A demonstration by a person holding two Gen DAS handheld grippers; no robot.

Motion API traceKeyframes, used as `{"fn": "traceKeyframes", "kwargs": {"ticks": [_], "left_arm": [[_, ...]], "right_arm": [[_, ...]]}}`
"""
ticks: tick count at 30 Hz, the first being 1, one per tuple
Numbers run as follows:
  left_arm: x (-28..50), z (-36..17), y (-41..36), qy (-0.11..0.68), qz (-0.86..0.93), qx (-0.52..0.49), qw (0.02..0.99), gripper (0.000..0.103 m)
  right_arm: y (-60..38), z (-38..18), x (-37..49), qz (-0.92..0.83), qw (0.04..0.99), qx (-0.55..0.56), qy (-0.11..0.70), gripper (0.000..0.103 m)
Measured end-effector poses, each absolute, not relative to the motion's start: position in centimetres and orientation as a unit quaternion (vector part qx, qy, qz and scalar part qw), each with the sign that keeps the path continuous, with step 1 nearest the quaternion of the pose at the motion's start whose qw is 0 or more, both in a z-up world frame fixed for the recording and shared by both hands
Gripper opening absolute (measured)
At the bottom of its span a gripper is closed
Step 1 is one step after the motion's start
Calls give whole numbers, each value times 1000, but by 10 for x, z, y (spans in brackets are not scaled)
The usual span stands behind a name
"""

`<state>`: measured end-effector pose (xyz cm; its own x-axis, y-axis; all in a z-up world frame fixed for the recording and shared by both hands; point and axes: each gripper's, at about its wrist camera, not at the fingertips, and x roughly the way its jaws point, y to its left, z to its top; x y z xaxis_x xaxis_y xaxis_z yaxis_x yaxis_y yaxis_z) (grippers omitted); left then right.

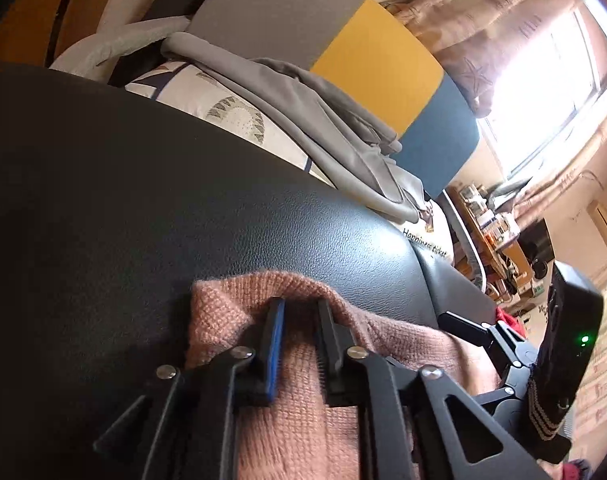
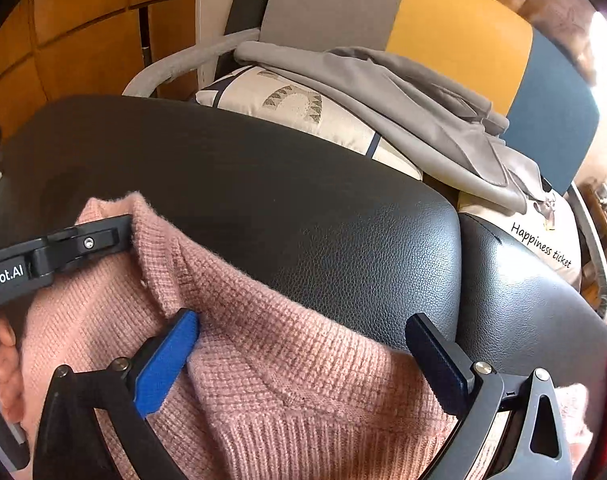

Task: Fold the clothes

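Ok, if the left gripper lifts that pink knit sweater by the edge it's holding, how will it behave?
The pink knit sweater will probably go floppy and drape, since it already bunches around the left gripper. The fuzzy knit should grip the pads rather than slip. It may slide easily on the smooth black leather cushion, while the open right gripper gives no support.

black leather seat (image 2: 303, 184) | curtained bright window (image 1: 543, 92) | wood-panel wall (image 2: 83, 32)

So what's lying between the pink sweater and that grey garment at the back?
Bare black leather cushion, then a patterned pillow under the grey garment; the right wrist view shows it beyond the pink sweater.
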<state>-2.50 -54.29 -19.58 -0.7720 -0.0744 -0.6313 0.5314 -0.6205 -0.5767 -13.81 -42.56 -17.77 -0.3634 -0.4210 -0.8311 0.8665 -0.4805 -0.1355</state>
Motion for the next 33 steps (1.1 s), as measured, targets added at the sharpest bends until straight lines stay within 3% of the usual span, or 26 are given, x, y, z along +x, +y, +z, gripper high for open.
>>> {"fn": "traceKeyframes", "kwargs": {"ticks": [7, 13, 20, 23, 26, 33], "left_arm": [[50, -146, -505, 359, -873, 278, 178, 26], [145, -143, -442, 324, -876, 311, 174, 26], [241, -167, -383, 351, -854, 336, 188, 27], [262, -181, -362, 353, -843, 355, 195, 27], [274, -192, -345, 352, -841, 363, 195, 27], [274, -191, -326, 339, -850, 362, 178, 37]], "right_arm": [[-360, -127, -118, -794, 447, 332, 243, 103], [-199, -125, -109, -795, 437, 396, 142, 103], [-12, -124, -97, -781, 417, 464, 21, 103], [55, -141, -98, -767, 403, 497, -50, 102], [106, -169, -102, -737, 395, 534, -129, 93], [131, -201, -98, -681, 441, 534, -240, 89]]}}
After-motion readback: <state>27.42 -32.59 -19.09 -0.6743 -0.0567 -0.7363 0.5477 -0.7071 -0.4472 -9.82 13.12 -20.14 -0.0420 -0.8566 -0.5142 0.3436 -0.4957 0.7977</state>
